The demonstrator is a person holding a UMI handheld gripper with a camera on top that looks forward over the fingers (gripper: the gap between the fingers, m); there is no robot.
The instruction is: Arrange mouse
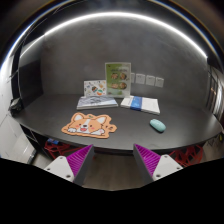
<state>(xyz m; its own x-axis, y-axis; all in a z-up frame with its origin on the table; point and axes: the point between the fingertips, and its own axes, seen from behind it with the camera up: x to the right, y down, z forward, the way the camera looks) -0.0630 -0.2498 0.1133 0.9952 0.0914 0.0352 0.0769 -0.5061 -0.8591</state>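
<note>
**On near side, jaws wide and empty; mouse well ahead on counter**

Nearest the lens: gripper (112, 160) with both pink-purple pads (78, 159) showing, jaws spread wide, nothing between them, touching nothing. Hovering short of the counter (130, 138) edge, dark floor gap below.

Just beyond the left finger: corgi-shaped mat (89, 125), flat on the dark counter, orange and white. Probably the mouse's target spot, judging from the task; not confirmed.

Further right, about level with the mat: mouse (157, 125), small, pale teal, oval, lying alone, well apart from the mat and clear of everything else.

Handling guess for the mouse:
- light, rigid plastic shell, no give
- smooth domed top, likely slippery; pinching high risks squirting out
- best taken low across the two long flanks, jaws straddling the narrow width, pads square to the sides
- not fragile, but avoid clamping on buttons or wheel
- light enough to skate on the counter if nudged by one finger first, so centre before closing

Behind the mouse: blue-edged notebook (141, 103), beside it a white booklet (97, 101). Furthest back: small card (95, 87), upright green-printed sign (118, 77), row of wall sockets (146, 79).
</note>
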